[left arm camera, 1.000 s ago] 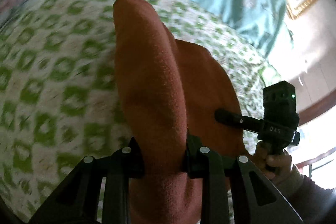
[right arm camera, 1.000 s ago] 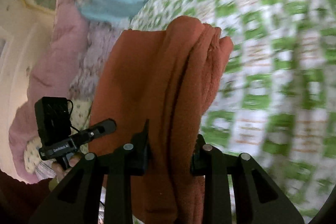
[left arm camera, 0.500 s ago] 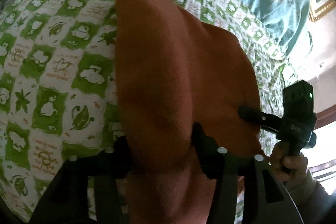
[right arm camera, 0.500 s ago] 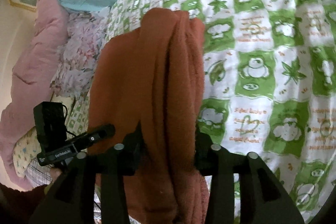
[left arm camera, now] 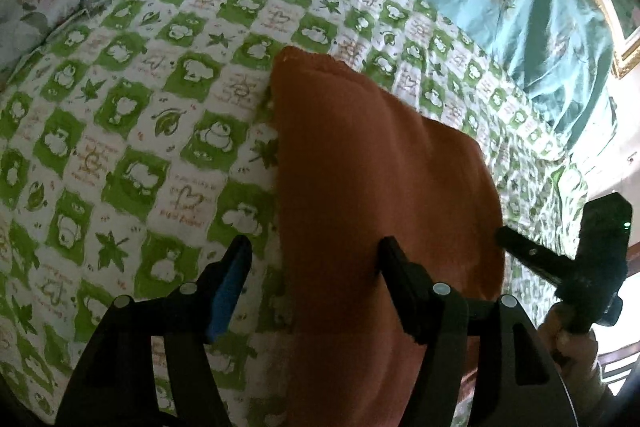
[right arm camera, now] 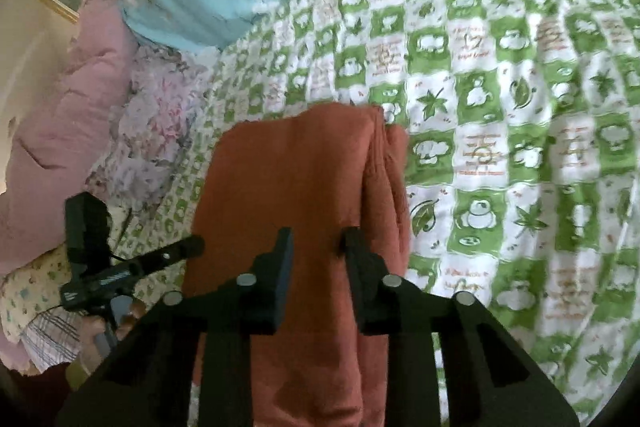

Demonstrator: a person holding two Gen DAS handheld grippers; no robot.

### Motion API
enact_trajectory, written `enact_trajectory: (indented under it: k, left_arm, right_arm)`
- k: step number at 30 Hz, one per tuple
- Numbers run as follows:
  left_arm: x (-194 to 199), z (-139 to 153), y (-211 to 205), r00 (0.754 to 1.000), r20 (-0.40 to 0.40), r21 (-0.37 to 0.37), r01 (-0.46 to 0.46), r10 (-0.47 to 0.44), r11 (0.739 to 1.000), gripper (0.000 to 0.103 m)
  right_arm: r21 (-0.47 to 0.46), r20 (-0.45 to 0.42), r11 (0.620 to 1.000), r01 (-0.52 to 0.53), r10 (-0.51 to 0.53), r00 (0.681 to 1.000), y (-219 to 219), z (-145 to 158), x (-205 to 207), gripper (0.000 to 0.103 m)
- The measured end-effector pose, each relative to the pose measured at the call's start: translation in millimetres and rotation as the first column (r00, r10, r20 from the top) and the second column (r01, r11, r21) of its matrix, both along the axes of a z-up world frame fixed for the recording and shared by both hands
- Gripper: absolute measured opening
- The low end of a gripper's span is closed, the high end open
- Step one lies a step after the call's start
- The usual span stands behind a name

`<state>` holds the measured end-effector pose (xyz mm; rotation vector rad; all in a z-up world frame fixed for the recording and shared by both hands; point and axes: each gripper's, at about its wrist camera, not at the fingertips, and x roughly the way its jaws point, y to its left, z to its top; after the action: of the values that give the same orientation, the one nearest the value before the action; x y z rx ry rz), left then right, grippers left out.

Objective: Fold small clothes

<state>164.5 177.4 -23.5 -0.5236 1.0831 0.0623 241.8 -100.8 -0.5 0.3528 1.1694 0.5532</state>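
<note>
the rust-orange garment lies folded on the bed, long axis running away from you. your left claw, just opened, stands spread; your right claw, just narrowed, straddles its near edge without pinching.

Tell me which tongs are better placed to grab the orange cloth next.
Probably right: right tongs, just closing, straddle the orange cloth at its bunched edge; left tongs, just opening, stand half off it.
</note>
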Motion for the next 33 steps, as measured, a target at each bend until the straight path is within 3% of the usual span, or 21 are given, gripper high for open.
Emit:
enact_trajectory:
  k: [2,4,8,11,13,16,23,24,25,26,28,30,32,33]
  left_arm:
    - [5,-3,-1,1.000,-0.011,0.002,0.001,-0.001,1.000,0.066]
    - [9,-6,-3,1.000,-0.021,-0.001,0.001,-0.001,1.000,0.066]
    - [17,2,-15,0.999,-0.015,0.042,0.031,-0.030,0.999,0.066]
    - [26,2,-25,0.997,-0.035,0.088,0.066,-0.063,0.994,0.067]
    - [32,-8,-28,0.995,-0.068,0.101,0.081,-0.074,0.992,0.067]
    - [37,-22,-24,0.993,-0.097,0.059,0.077,-0.071,0.995,0.068]
    - [74,-28,-1,0.995,-0.086,0.035,0.056,-0.053,0.998,0.074]
    - [81,-29,3,0.996,-0.080,0.029,0.046,-0.044,0.999,0.065]
    - [88,-30,6,0.997,-0.069,0.015,0.045,-0.044,0.999,0.047]
    - [94,-31,8,0.997,-0.056,-0.003,0.051,-0.051,0.999,0.042]
    - [104,-27,10,0.998,-0.033,0.035,0.052,-0.051,0.998,0.021]
    - [110,-27,8,0.998,-0.033,0.082,0.065,-0.062,0.995,0.018]
    - [111,-29,12,0.997,-0.040,0.083,0.069,-0.066,0.994,0.019]
    - [110,-29,14,0.997,-0.045,0.082,0.062,-0.059,0.995,0.027]
  right_arm:
    - [-0.026,-0.035,1.000,0.017,-0.018,0.999,-1,-11,3,0.026]
    - [0.017,-0.081,0.999,0.052,-0.051,0.995,-8,-20,5,0.010]
    - [0.091,-0.040,0.994,0.060,-0.056,0.998,-21,5,3,0.009]
    - [0.080,0.005,0.996,0.048,-0.049,0.999,-26,18,6,0.009]
    - [0.043,-0.026,0.998,0.055,-0.054,0.998,-29,5,10,0.009]
    - [0.004,-0.096,0.997,0.072,-0.071,0.993,-32,-28,14,0.009]
    - [-0.003,-0.095,0.998,0.071,-0.071,0.993,-29,-34,16,0.009]
    - [-0.005,-0.094,0.997,0.071,-0.071,0.993,-29,-35,17,0.009]
    - [-0.006,-0.095,0.997,0.071,-0.071,0.993,-29,-35,17,0.009]
    - [-0.007,-0.096,0.997,0.072,-0.072,0.993,-30,-36,17,0.009]
    - [-0.010,-0.093,0.997,0.073,-0.073,0.993,-29,-35,17,0.009]
    - [-0.013,-0.093,0.997,0.075,-0.076,0.993,-26,-35,18,0.010]
    - [-0.011,-0.093,0.997,0.073,-0.074,0.993,-25,-36,19,0.010]
    - [-0.011,-0.092,0.997,0.074,-0.075,0.993,-26,-36,18,0.011]
